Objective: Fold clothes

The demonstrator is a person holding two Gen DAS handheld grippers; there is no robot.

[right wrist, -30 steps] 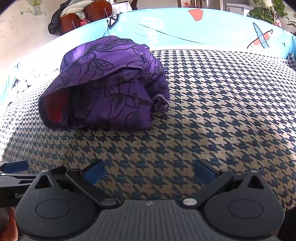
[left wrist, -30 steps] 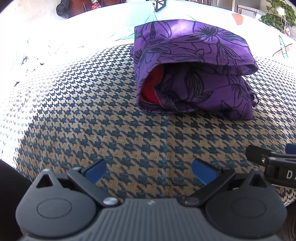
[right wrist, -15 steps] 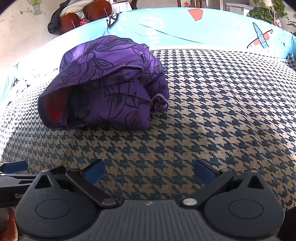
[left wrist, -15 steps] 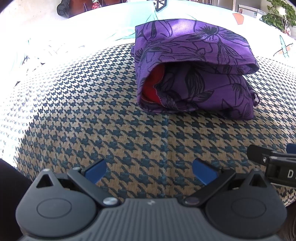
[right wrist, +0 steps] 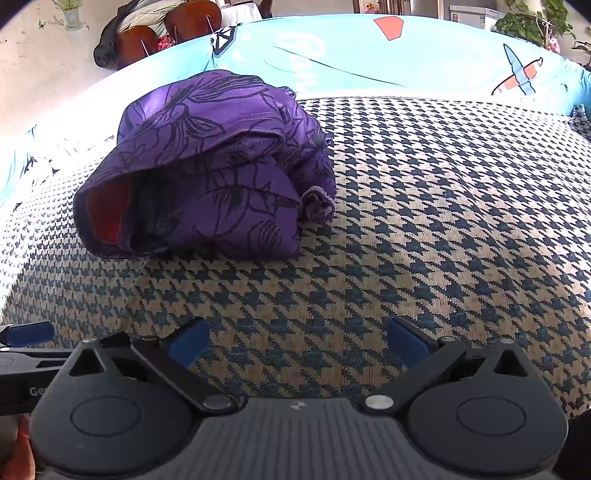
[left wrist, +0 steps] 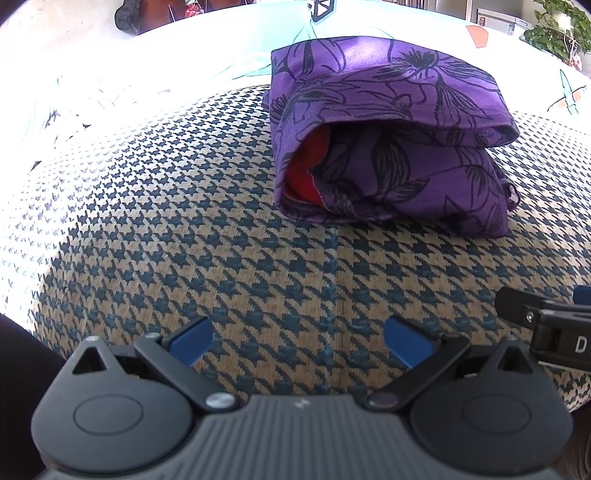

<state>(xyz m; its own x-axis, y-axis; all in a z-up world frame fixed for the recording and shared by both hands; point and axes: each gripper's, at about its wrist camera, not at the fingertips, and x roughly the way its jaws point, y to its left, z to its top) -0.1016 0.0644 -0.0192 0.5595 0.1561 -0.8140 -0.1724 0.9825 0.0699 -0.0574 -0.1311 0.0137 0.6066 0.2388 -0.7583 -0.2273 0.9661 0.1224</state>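
A purple garment with black flower outlines (left wrist: 391, 147) lies folded into a thick bundle on the houndstooth cloth (left wrist: 184, 206), a red lining showing at its left opening. The same purple bundle (right wrist: 210, 166) sits left of centre in the right wrist view. My left gripper (left wrist: 297, 338) hovers low near the front edge, open and empty, well short of the bundle. My right gripper (right wrist: 295, 341) is likewise open with nothing between its blue pads. The right gripper's tip (left wrist: 543, 317) shows at the right edge of the left wrist view; the left gripper's tip (right wrist: 26, 334) shows at the left edge of the right wrist view.
A turquoise sheet with printed shapes (right wrist: 406, 55) lies beyond the houndstooth cloth. Chairs with dark clothing (right wrist: 155, 33) stand behind it at the back left, and potted plants (right wrist: 532, 26) at the back right. Open houndstooth surface (right wrist: 443, 206) stretches right of the bundle.
Nothing has moved noticeably; both grippers stay open and the bundle lies where it was.
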